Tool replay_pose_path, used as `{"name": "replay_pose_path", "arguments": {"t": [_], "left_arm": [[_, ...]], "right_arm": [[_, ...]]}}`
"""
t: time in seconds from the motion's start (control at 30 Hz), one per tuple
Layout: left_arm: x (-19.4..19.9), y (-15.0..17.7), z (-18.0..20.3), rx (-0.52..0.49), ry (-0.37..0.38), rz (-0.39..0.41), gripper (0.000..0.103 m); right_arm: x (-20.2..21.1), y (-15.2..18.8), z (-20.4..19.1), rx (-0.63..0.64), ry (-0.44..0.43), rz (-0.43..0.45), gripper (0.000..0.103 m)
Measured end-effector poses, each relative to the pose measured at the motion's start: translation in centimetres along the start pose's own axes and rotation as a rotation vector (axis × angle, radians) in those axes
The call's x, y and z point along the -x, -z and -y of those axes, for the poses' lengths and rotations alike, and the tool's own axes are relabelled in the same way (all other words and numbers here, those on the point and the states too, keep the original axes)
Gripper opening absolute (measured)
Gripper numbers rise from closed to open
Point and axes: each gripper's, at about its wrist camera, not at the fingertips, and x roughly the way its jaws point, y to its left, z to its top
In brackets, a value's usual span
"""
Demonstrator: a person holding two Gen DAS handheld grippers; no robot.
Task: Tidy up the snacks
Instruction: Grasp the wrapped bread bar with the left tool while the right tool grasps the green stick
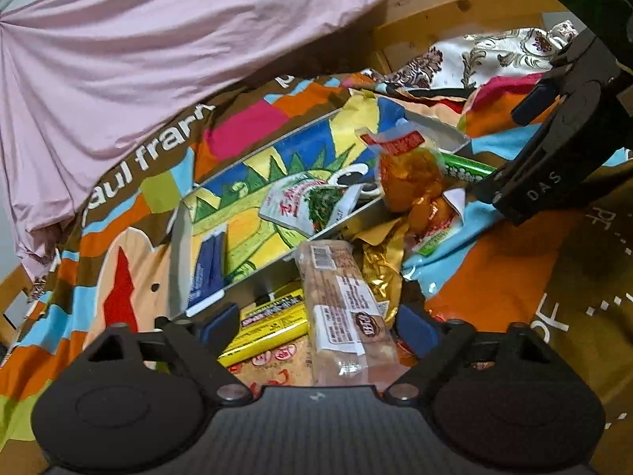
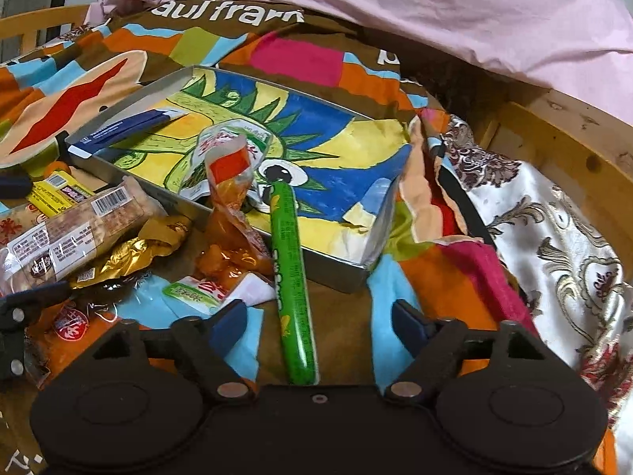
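A metal tray (image 2: pixel 336 273), lined with a bright drawing, lies on the patterned bedspread. It holds a blue pack (image 2: pixel 126 126) and a white-green pouch (image 2: pixel 233 138). An orange snack bag (image 2: pixel 233 213) leans over its near rim. My right gripper (image 2: pixel 320 324) is open, and a green sausage stick (image 2: pixel 292 277) lies between its fingers, clear of the pads. My left gripper (image 1: pixel 316 328) stands open over a clear-wrapped biscuit pack (image 1: pixel 344 308) and a yellow bar (image 1: pixel 273 324). Both lie between its fingers. The right gripper's finger (image 1: pixel 534 182) shows at the upper right of the left wrist view.
Gold foil wrappers (image 2: pixel 130 257) and red-labelled packets (image 2: pixel 71 328) lie in the heap left of the tray. A pink sheet (image 2: pixel 435 12) covers the far side. The wooden bed frame (image 2: pixel 554 134) and a floral cloth (image 2: pixel 554 237) are on the right.
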Motion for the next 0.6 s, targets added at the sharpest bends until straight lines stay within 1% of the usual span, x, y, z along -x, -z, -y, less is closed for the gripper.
{"name": "replay_pose_path", "arguments": {"t": [0.03, 0.07, 0.1, 0.13, 0.17, 0.2, 0.23, 0.27, 0.3, 0.4, 0.5, 0.6], "left_arm": [[-0.1, 0.0, -0.1, 0.006, 0.012, -0.005, 0.08], [-0.2, 0.1, -0.1, 0.012, 0.019, -0.012, 0.075], [-0.4, 0.1, -0.2, 0.017, 0.026, -0.021, 0.07], [-0.5, 0.1, -0.3, 0.022, 0.033, -0.027, 0.067], [-0.6, 0.1, -0.3, 0.026, 0.039, -0.035, 0.06], [-0.7, 0.1, -0.3, 0.028, 0.043, -0.044, 0.055], [-0.8, 0.2, -0.3, 0.03, 0.05, -0.051, 0.053], [-0.8, 0.2, -0.3, 0.035, 0.058, -0.054, 0.048], [-0.8, 0.3, -0.4, 0.042, 0.066, -0.058, 0.045], [-0.7, 0.3, -0.6, 0.062, 0.077, -0.061, 0.044], [-0.6, 0.3, -1.5, 0.142, 0.112, -0.075, 0.043], [0.0, 0.3, -2.5, 0.218, 0.142, -0.089, 0.043]], "right_arm": [[-0.1, 0.0, -0.1, -0.005, -0.007, -0.002, 0.068], [-0.3, 0.0, -0.1, -0.014, -0.019, -0.006, 0.061], [-0.5, 0.0, -0.1, -0.025, -0.031, -0.014, 0.057], [-0.8, 0.0, 0.0, -0.036, -0.041, -0.024, 0.048], [-1.0, 0.1, 0.0, -0.044, -0.046, -0.031, 0.04], [-1.1, 0.1, 0.0, -0.056, -0.053, -0.04, 0.036], [-1.2, 0.1, 0.1, -0.069, -0.059, -0.048, 0.028], [-1.2, 0.1, 0.1, -0.085, -0.066, -0.053, 0.022], [-1.1, 0.1, 0.1, -0.097, -0.068, -0.057, 0.022], [-0.6, 0.1, 0.0, -0.111, -0.066, -0.072, 0.021], [0.4, 0.3, -0.2, -0.15, -0.081, -0.1, 0.019], [2.1, 0.7, -0.3, -0.205, -0.116, -0.129, 0.019]]}}
